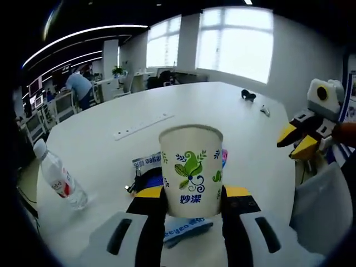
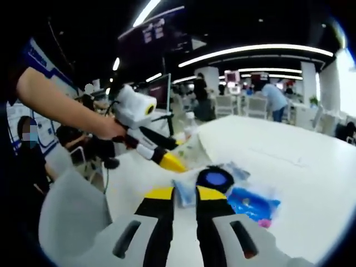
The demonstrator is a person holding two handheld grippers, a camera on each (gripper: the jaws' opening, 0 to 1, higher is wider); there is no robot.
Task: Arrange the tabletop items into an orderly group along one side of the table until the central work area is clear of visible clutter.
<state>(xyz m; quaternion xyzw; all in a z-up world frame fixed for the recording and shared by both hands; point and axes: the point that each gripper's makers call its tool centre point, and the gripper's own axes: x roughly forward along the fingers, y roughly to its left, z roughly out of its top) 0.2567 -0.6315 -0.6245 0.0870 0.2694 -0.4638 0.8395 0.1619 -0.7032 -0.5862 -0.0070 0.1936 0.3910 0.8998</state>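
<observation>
Left claw (image 1: 192, 194) clamps paper cup (image 1: 191, 167); right claw (image 2: 184, 196) nearly closed, empty.

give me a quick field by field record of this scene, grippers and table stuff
left gripper: fingers shut on the paper cup, cup upright
right gripper: fingers close together, nothing visibly held
water bottle: lying on the white table, apart from the cup
power strip: flat near table centre
packets: blue packets clustered just ahead of the right gripper
far end: small dark item, too small to identify
background: office desks, person standing
</observation>
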